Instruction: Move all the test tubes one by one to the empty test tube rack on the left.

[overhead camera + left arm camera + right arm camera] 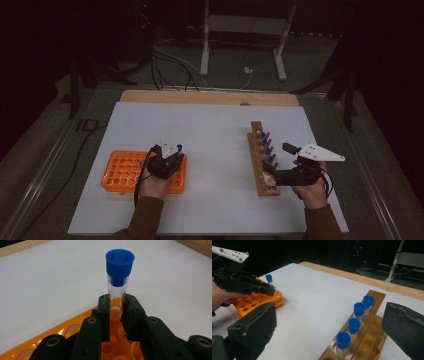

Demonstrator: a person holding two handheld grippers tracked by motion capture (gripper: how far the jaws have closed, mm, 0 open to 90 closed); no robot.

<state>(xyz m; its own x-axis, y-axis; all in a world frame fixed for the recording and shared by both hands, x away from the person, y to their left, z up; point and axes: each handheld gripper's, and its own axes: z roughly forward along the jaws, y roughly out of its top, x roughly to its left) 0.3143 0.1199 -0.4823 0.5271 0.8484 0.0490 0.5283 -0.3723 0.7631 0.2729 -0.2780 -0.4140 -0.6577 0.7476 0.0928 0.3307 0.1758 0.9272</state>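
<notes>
My left gripper has its black jaws clamped on the clear plastic tube with a blue screw cap, holding it upright over a corner of the orange plastic rack of round holes. My right gripper has its jaws wide apart with nothing between them, near the brown wooden rack, where four more blue-capped tubes stand in a row. Both racks sit well apart on the white table sheet.

My overhead picture is dim, the room behind the table nearly black. Close up, light falls evenly; my near jaws blur.
</notes>
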